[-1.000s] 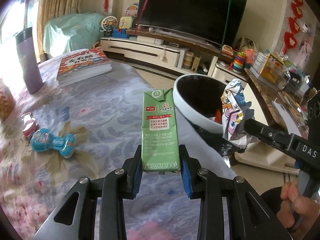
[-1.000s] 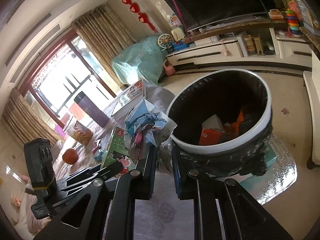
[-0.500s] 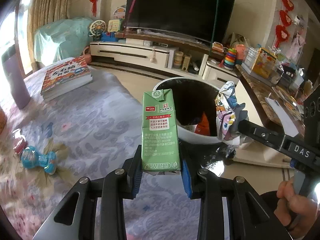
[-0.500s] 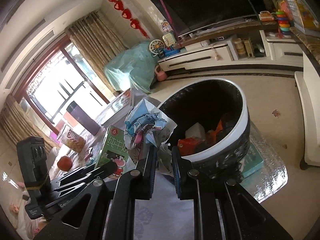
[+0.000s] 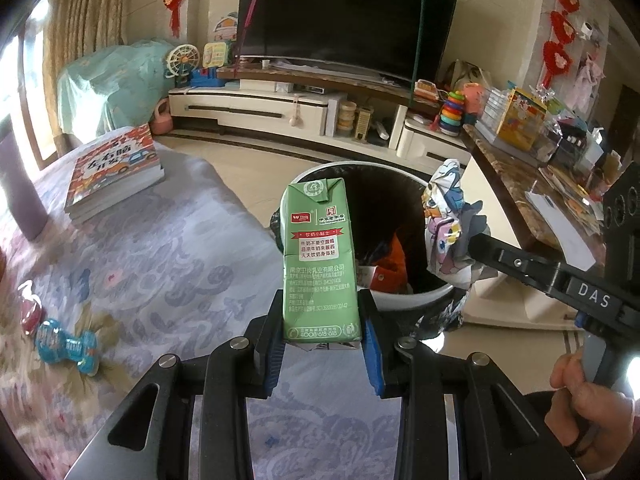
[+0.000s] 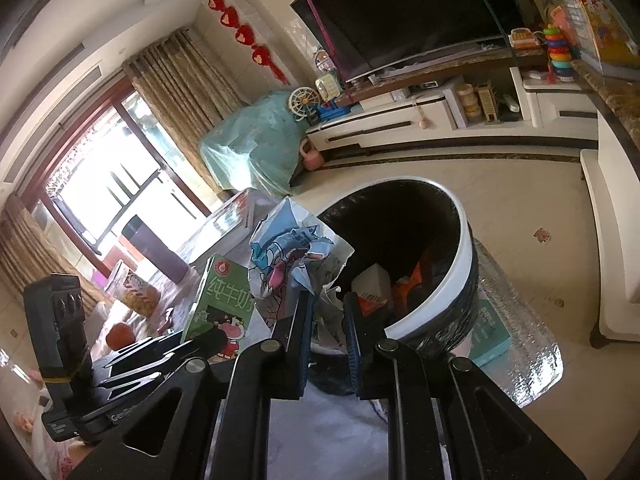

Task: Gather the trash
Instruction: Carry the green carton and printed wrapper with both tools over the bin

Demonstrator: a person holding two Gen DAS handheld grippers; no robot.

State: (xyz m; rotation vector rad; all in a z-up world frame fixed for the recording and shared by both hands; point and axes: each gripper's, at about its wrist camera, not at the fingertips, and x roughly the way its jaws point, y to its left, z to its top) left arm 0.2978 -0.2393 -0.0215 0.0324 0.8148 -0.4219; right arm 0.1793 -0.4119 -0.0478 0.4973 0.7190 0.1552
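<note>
My left gripper (image 5: 322,316) is shut on a green milk carton (image 5: 319,256) and holds it upright, in front of the white-rimmed trash bin (image 5: 420,300) with its black liner. My right gripper (image 6: 327,308) is shut on a crumpled cartoon wrapper (image 6: 292,256), held near the bin's rim (image 6: 460,280). In the left wrist view the wrapper (image 5: 448,228) hangs over the bin's right edge. The carton also shows in the right wrist view (image 6: 220,304), to the left of the wrapper. The bin holds orange and white trash (image 6: 380,284).
The table has a floral cloth (image 5: 140,280). On it lie a stack of books (image 5: 112,172), a blue candy wrapper (image 5: 66,346) and a red one (image 5: 29,312). A purple tumbler (image 6: 154,248) stands further back. A TV stand (image 5: 280,112) lies beyond the bin.
Both grippers have moved forward towards the bin with their loads. The bin's inside now shows more fully behind the carton.
</note>
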